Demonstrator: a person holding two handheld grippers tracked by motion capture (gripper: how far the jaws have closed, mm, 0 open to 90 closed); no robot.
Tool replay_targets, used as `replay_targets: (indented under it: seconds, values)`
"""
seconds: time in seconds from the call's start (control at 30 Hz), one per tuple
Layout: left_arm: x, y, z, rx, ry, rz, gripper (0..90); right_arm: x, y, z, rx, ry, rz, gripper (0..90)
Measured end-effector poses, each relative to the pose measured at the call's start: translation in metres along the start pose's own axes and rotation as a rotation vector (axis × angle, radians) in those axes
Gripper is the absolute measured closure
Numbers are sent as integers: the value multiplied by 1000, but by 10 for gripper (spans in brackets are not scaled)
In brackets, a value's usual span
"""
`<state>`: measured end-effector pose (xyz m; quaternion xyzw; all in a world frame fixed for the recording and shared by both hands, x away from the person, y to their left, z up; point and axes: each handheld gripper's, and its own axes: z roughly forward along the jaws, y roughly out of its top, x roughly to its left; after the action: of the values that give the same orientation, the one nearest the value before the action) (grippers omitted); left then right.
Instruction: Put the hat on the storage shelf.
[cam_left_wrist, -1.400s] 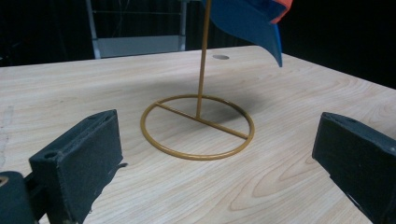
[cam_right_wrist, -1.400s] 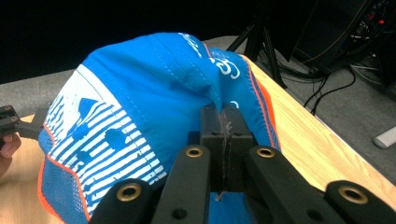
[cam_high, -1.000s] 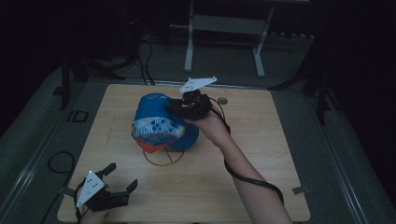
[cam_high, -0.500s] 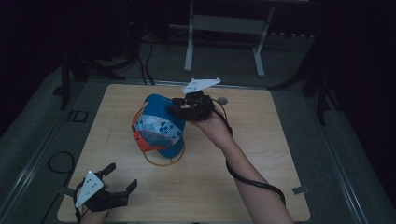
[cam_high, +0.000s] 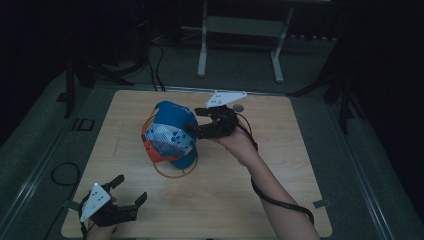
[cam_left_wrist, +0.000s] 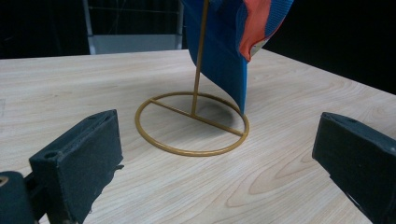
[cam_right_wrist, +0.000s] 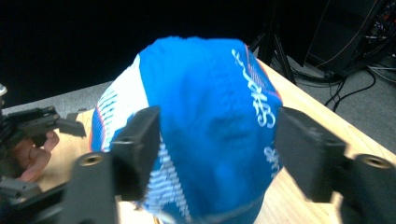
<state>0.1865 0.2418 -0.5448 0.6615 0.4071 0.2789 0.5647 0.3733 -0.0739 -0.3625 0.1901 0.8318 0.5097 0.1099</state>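
Observation:
A blue cap (cam_high: 170, 137) with white and orange panels hangs tilted on a gold wire stand (cam_high: 175, 172) in the middle of the wooden table (cam_high: 300, 150). My right gripper (cam_high: 192, 127) is at the cap's right side. In the right gripper view its jaws stand wide open (cam_right_wrist: 217, 135), level with the cap's crown (cam_right_wrist: 210, 116). My left gripper (cam_high: 131, 188) rests open near the table's front left corner. In the left gripper view it (cam_left_wrist: 217, 135) faces the stand's ring base (cam_left_wrist: 187, 153) and the cap's lower edge (cam_left_wrist: 224, 46).
A small grey disc (cam_high: 239, 107) lies on the table behind the right gripper. Beyond the far edge stands a white metal frame (cam_high: 240, 25), with cables (cam_high: 155, 60) on the dark floor. Bare wood lies to the right and front.
The cap has swung from lying low on the stand to hanging more upright and has turned. The right gripper moved slightly with it. The left gripper stayed still.

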Motion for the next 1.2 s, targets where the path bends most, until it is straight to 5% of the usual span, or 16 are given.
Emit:
replay_targets:
  seconds: [0.17,0.3,0.63,1.2]
  values:
    - [-1,0,0,1,-3,0,18,1,-14,-10,-23,36,6,158]
    - [-1,0,1,2,-3,1,18,2,-25,-16,-33,32,5,136]
    - [-1,-1,3,5,-10,-1,18,5,-56,-26,-54,17,-25,134]
    - [-4,-3,6,19,-19,10,18,7,-125,-27,-26,29,17,135]
